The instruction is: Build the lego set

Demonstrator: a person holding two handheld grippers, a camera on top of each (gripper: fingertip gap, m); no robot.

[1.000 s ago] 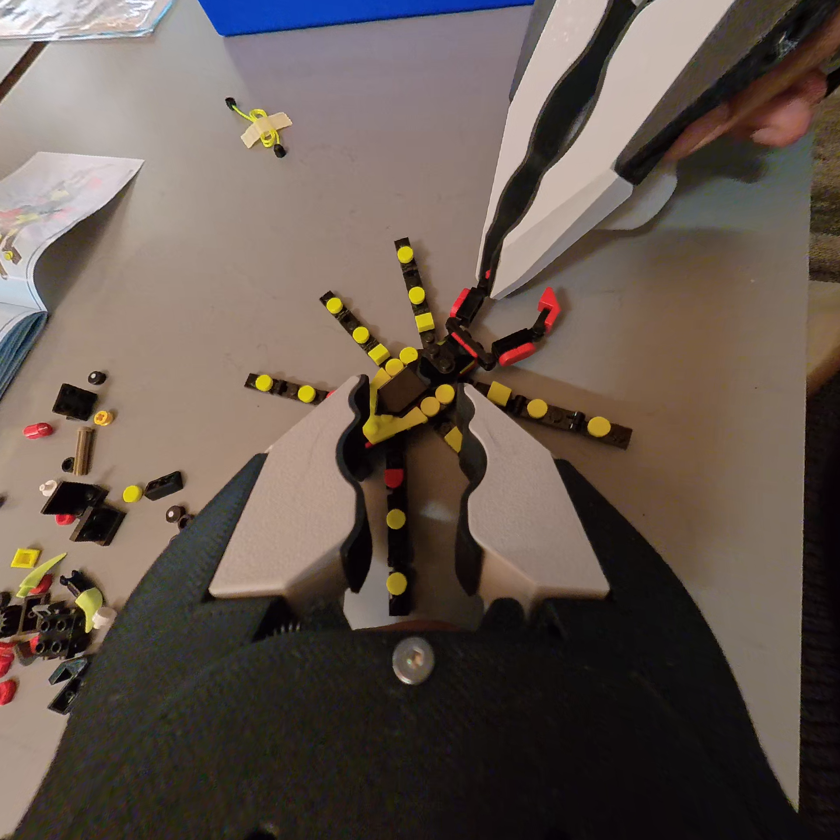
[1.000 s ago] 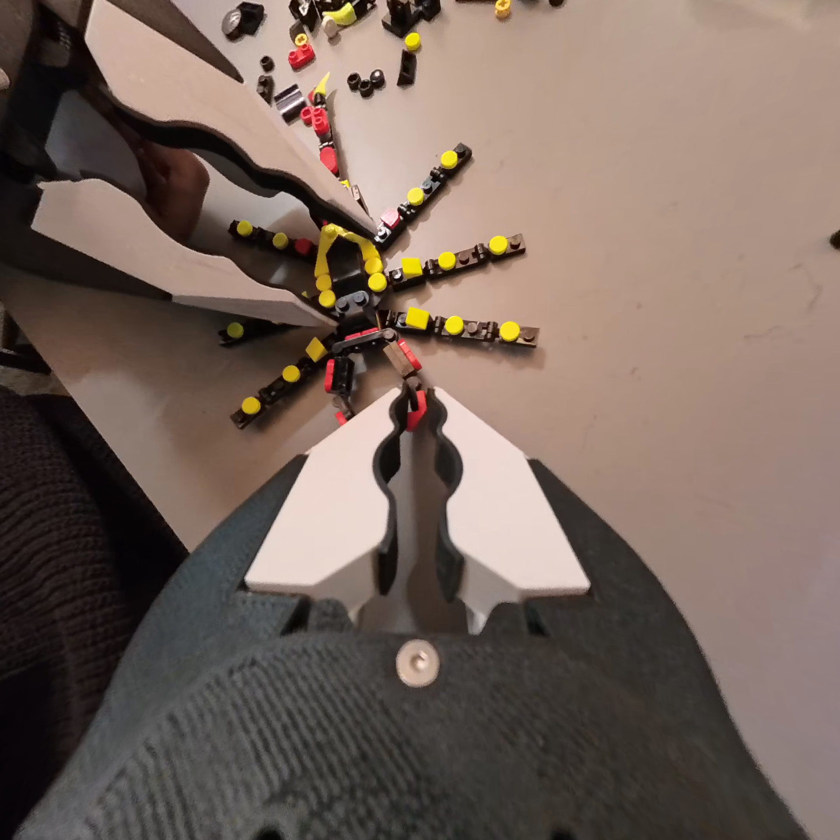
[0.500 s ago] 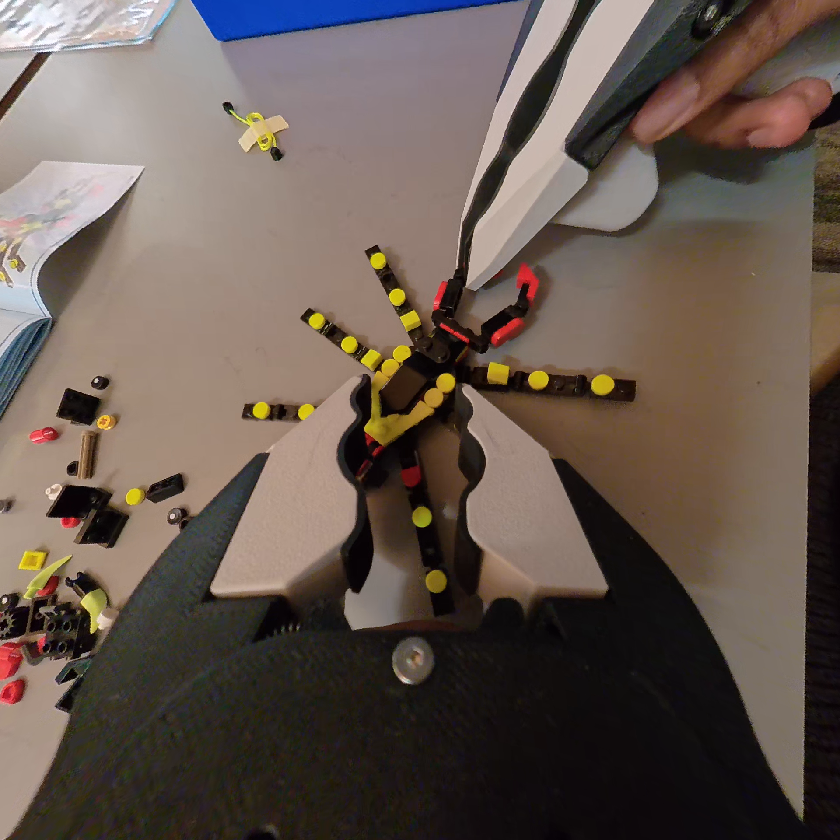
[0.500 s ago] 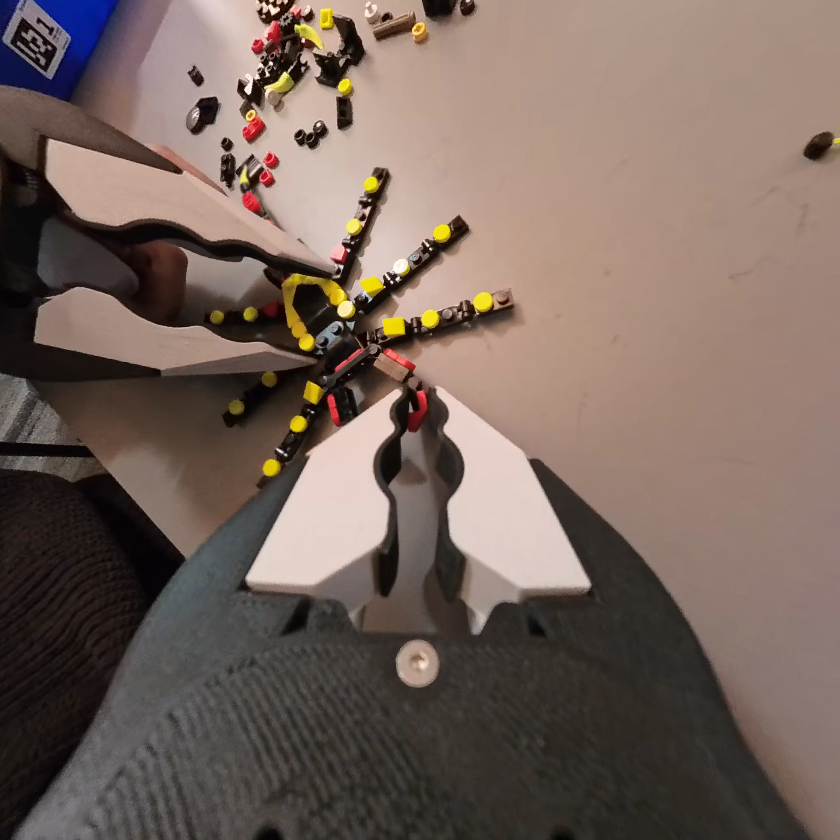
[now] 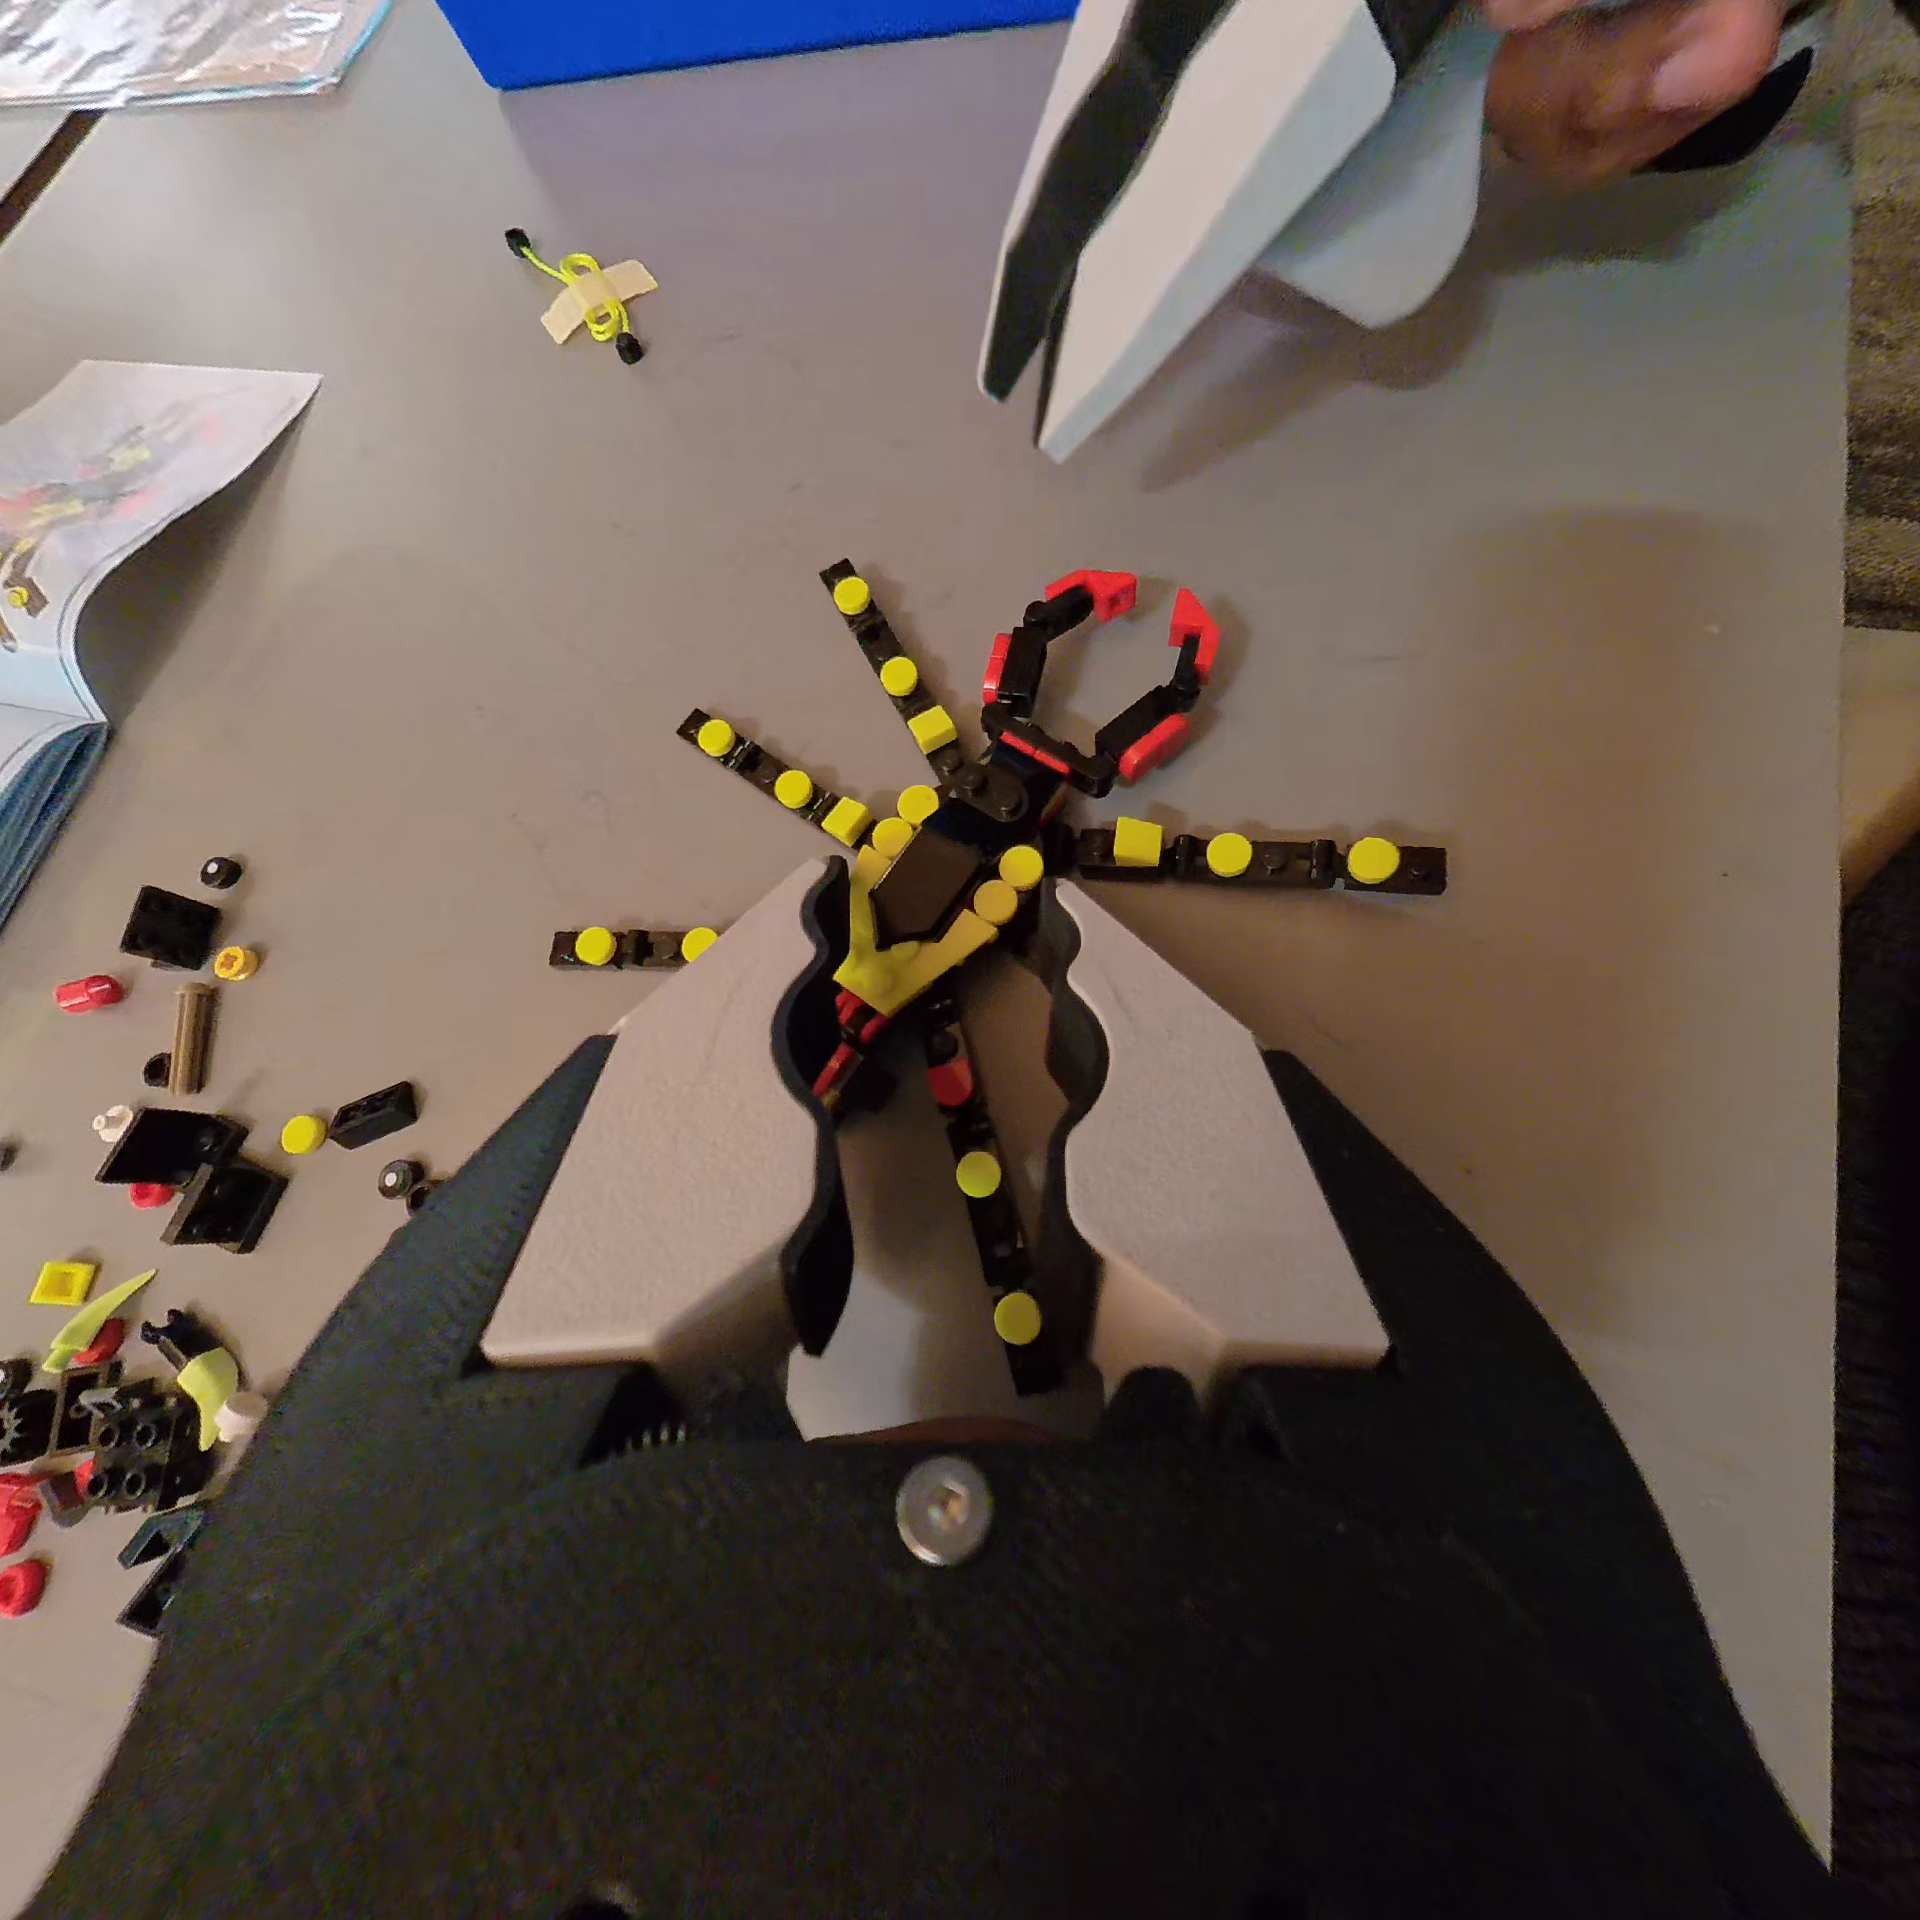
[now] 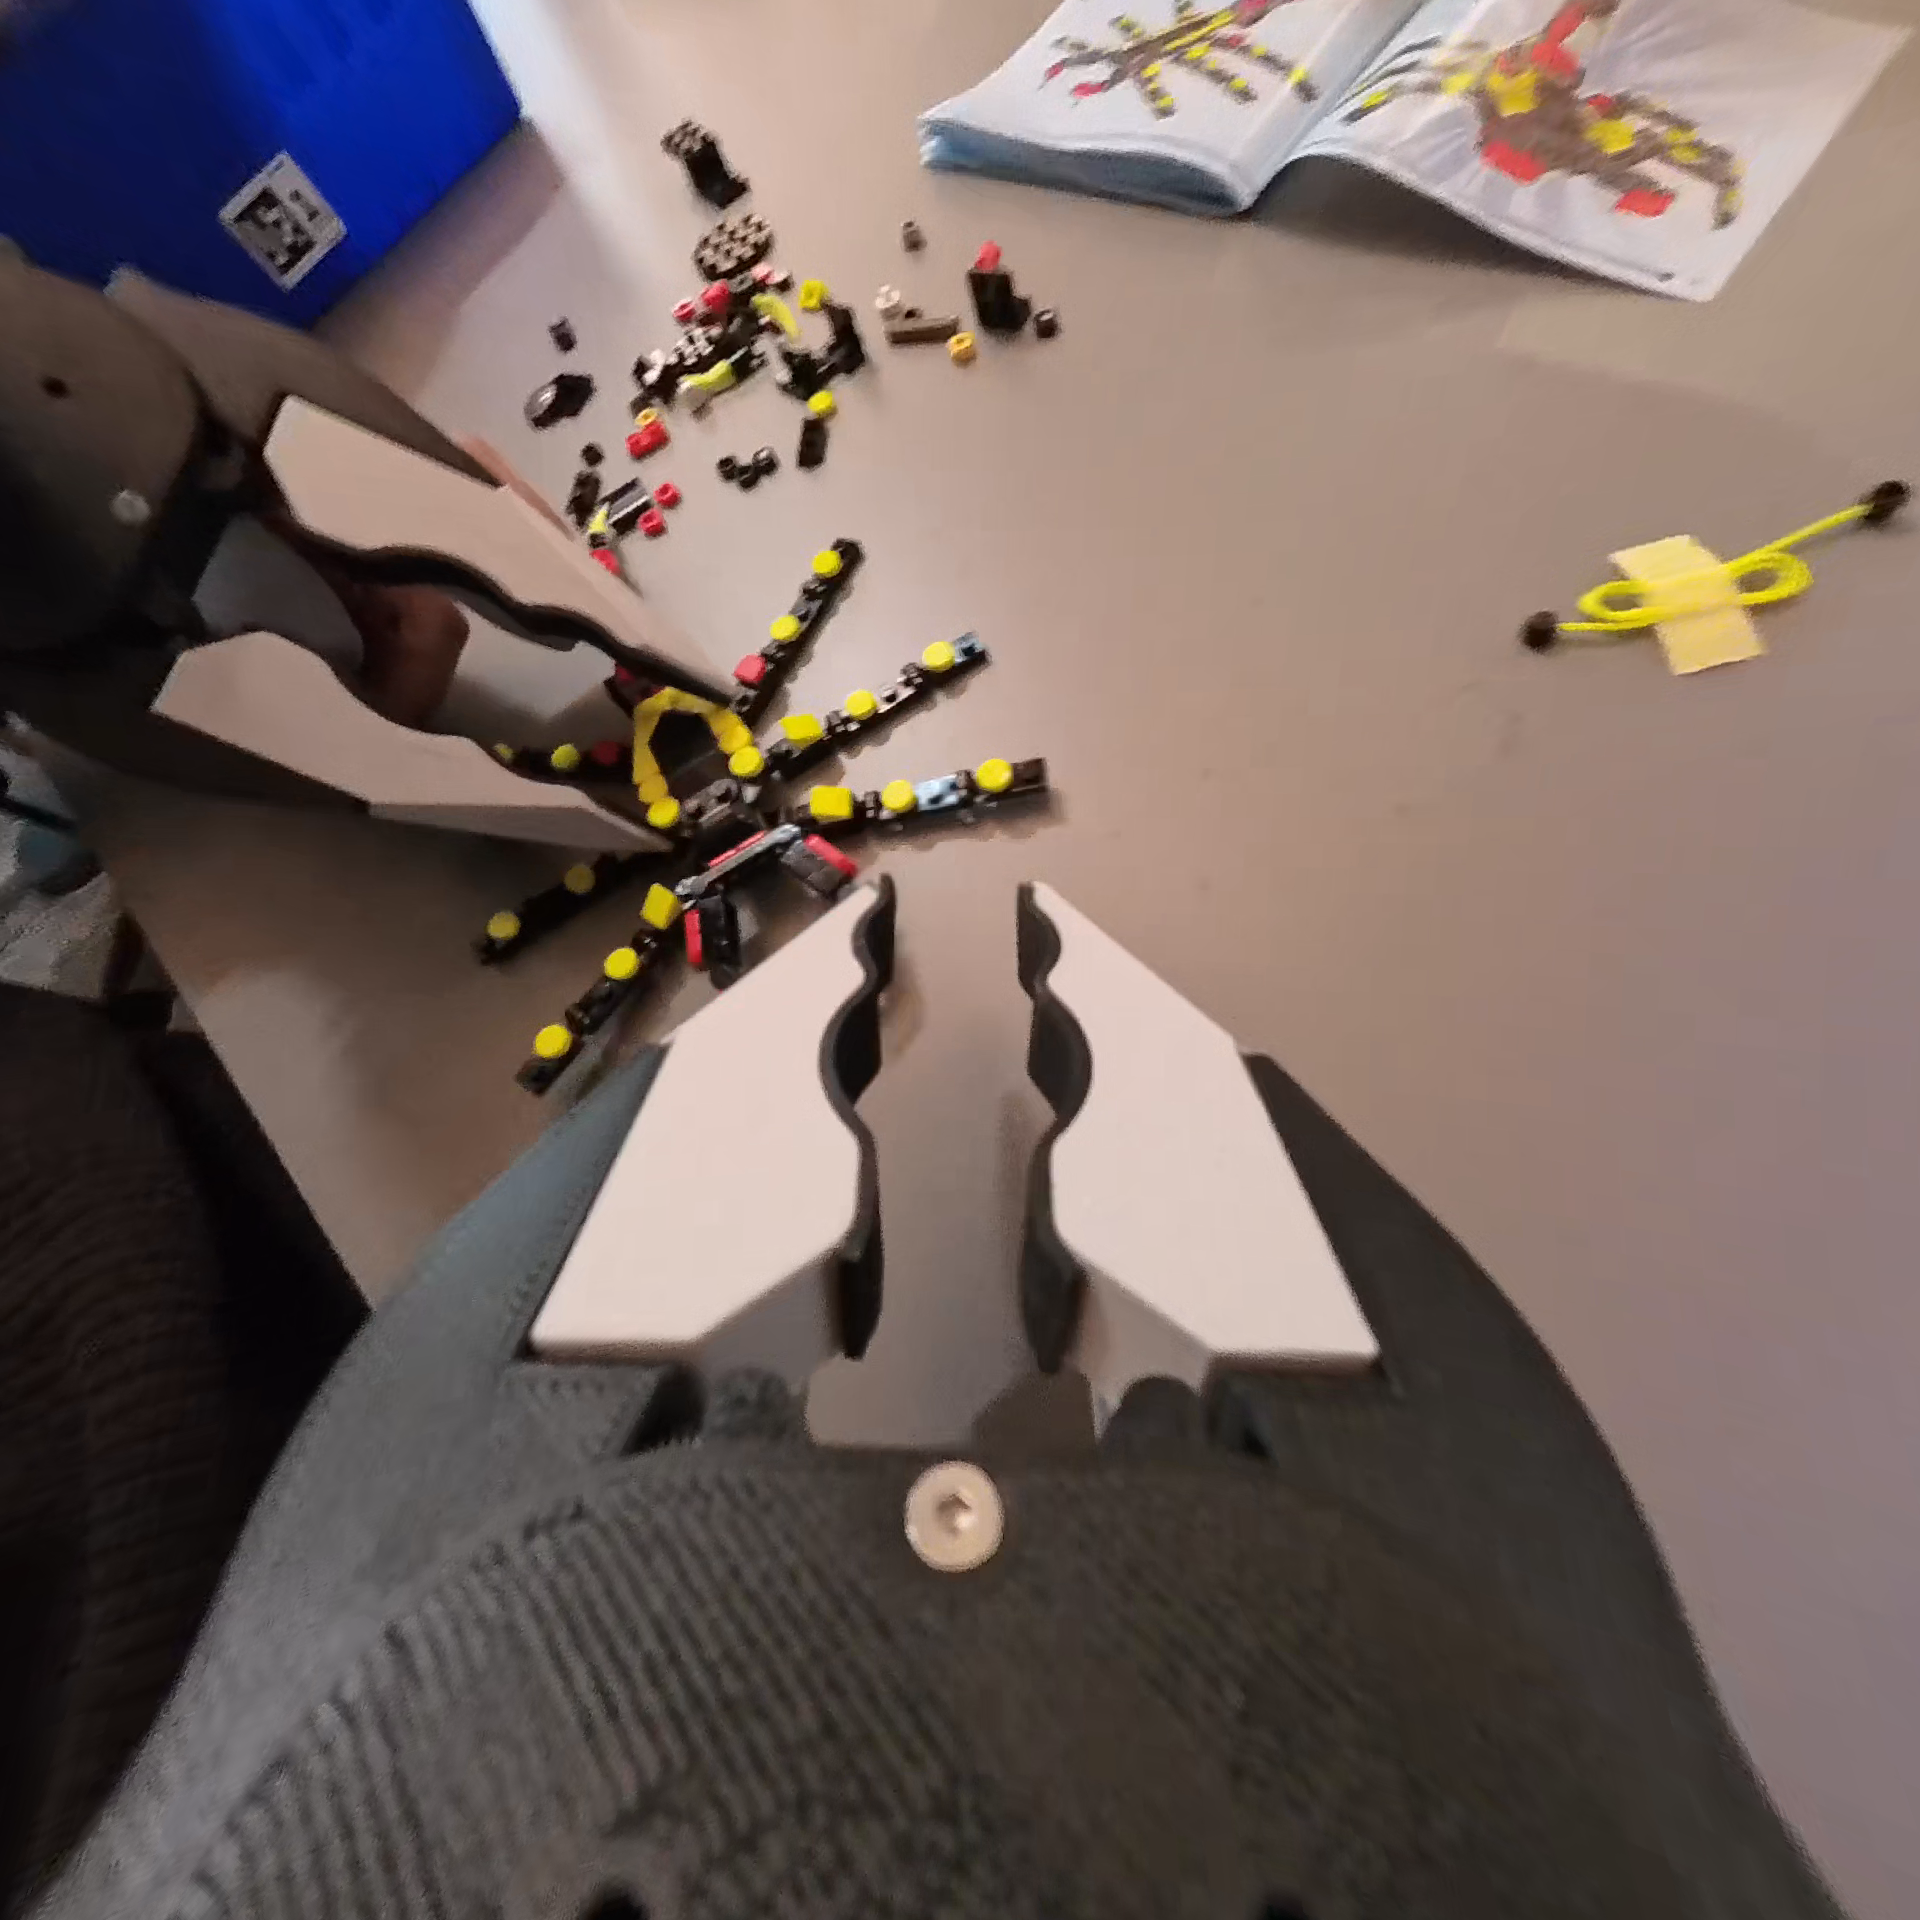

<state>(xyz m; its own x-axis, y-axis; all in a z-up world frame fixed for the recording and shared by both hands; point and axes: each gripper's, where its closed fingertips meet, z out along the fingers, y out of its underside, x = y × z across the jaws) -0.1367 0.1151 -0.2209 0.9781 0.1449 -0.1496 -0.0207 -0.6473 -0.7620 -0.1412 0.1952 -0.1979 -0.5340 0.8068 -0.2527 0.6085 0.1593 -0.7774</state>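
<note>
Spider model (image 5: 966, 862) of black bricks with yellow studs lies on the grey tabletop (image 5: 1558, 1143), legs spread, red-tipped pincers (image 5: 1101, 686) pointing away from the left claw (image 5: 935, 914). The left claw is part closed about the spider's yellow-and-black body, a finger (image 5: 727, 1039) pressed to each side; one leg (image 5: 987, 1195) runs back between the fingers. The right claw (image 6: 954, 904) hangs above the tabletop just beside the pincers, its fingers (image 6: 1132, 1039) apart with bare tabletop between them, touching nothing. Loose bricks (image 6: 748, 343) lie scattered beyond the spider, near a blue box (image 6: 260, 135). An open booklet (image 6: 1403, 114) and a yellow cord (image 6: 1694, 587) taped to the tabletop lie farther off.
</note>
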